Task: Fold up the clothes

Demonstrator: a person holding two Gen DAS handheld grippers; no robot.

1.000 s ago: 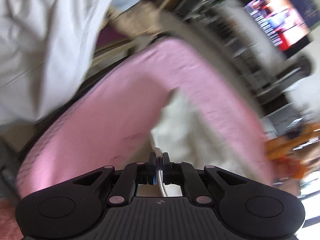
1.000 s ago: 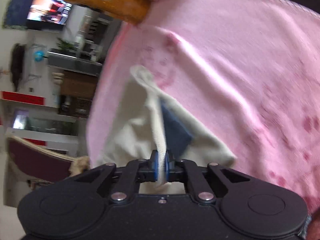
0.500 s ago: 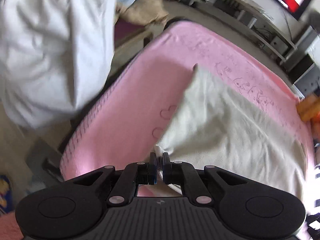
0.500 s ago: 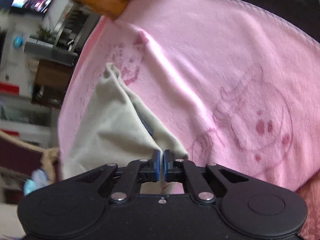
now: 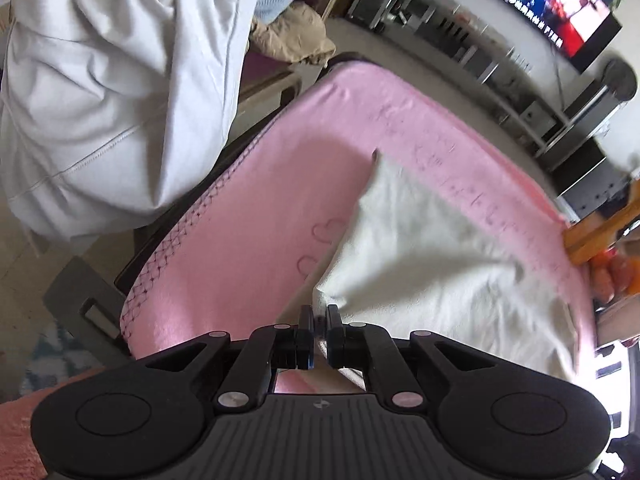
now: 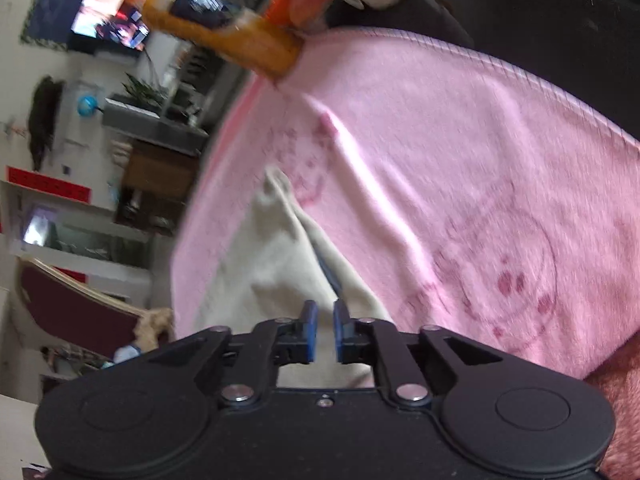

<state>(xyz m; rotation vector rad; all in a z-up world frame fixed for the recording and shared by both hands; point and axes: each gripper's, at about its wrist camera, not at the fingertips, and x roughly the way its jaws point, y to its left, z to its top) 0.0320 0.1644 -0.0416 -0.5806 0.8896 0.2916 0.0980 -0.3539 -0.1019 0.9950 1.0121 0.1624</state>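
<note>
Garment: a cream-white cloth (image 5: 432, 248) is laid on a pink blanket (image 5: 248, 216) that covers the table; one far corner is drawn out to a point, and the cloth is spread fairly flat, as suits a fold.
Layers: in the right wrist view the cloth (image 6: 276, 276) is seen doubled, with a dark blue strip showing in the crease between two layers, so at least one fold is judged to lie in it.
Left hand-held gripper (image 5: 319, 322): its jaws are parted only a sliver, and the near corner of the cloth sits at or between the tips; whether the cloth is truly pinched cannot be told.
Right hand-held gripper (image 6: 322, 320): its jaws are set narrowly apart with a clear gap, and the cloth's near edge lies just beyond the tips, not gripped.
Stage: the scene fits either a corner just set down or one about to be taken up.
Surroundings: a grey-white garment (image 5: 112, 92) is heaped beside the table, perhaps kept apart for its own turn; an orange object (image 6: 224, 44) lies at the blanket's far edge.
Risk: the soft blanket could drag with the cloth.
</note>
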